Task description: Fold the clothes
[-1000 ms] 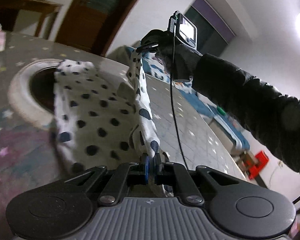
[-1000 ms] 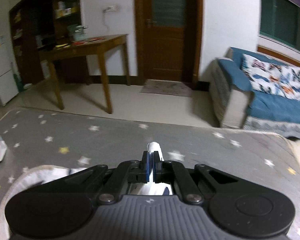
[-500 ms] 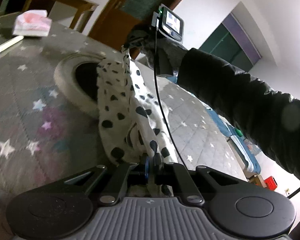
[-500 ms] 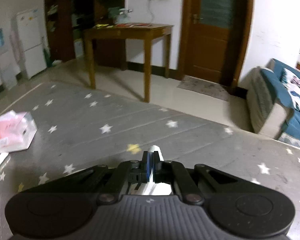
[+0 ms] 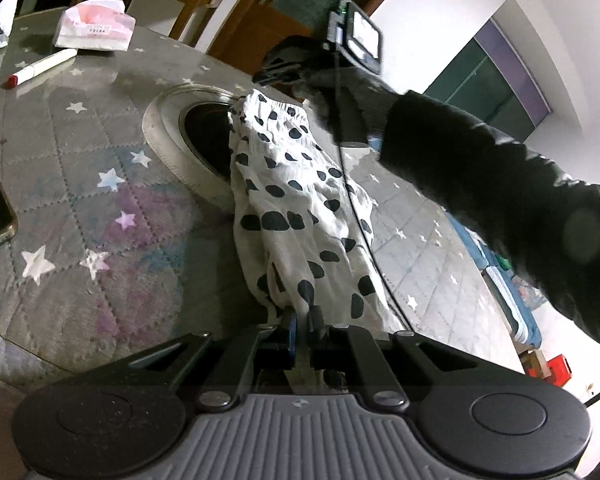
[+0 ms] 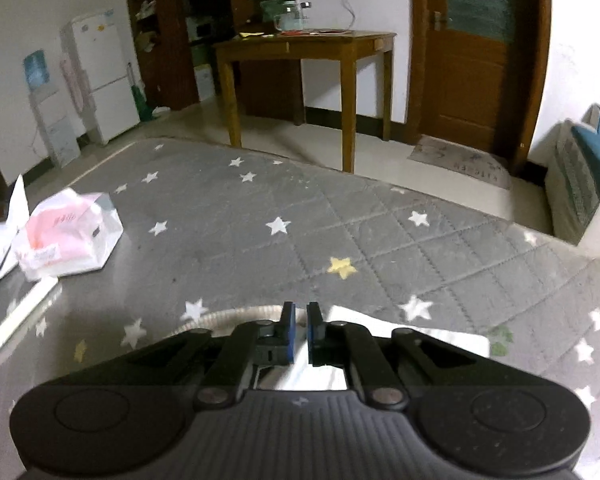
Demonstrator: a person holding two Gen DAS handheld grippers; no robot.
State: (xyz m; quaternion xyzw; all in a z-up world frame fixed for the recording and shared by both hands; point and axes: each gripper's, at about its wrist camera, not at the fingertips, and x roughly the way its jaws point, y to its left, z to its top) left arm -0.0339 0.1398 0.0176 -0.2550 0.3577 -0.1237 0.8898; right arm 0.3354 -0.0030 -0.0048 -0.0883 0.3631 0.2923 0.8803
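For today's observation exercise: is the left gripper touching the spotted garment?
Touching. In the left wrist view the left gripper has a fold of the spotted garment pinched between its nearly closed blue pads.

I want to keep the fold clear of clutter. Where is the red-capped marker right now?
In the left wrist view, the marker lies on the star-patterned mat at upper left, just below the pink tissue pack and well apart from the polka-dot garment.

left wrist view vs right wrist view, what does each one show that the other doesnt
Only the left wrist view: the whole polka-dot garment, pinched in the left gripper, and a person's dark sleeve. Only the right wrist view: the white fridge, the shelves and the doormat. Both: the grey star mat and the pink tissue pack.
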